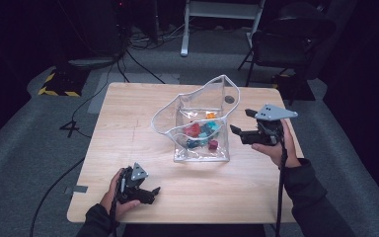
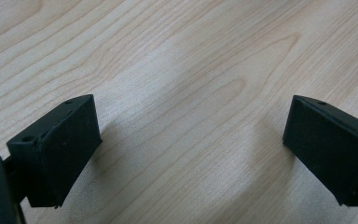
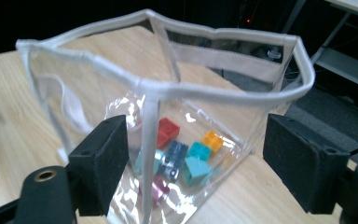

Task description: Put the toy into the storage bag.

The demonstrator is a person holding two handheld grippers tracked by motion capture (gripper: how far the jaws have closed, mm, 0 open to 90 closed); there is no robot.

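Observation:
A clear plastic pouch (image 1: 200,101) with white piping stands open on the wooden table (image 1: 128,123), right of centre. Several small coloured bricks (image 1: 202,132) lie in its bottom, among them a red one (image 3: 167,131), an orange one (image 3: 212,140) and a teal one (image 3: 196,169). My right gripper (image 1: 241,121) hovers just right of the pouch, pointing at it, open. In the right gripper view (image 3: 198,128) the pouch's near corner seam (image 3: 149,121) stands between the spread jaws, untouched. My left gripper (image 1: 152,194) rests low near the table's front left, open over bare wood (image 2: 191,140).
A small dark round mark (image 1: 229,99) sits on the table behind the pouch. Beyond the far edge stand a black chair (image 1: 286,39) and a white frame (image 1: 217,15). Cables (image 1: 128,59) run across the grey floor at the left.

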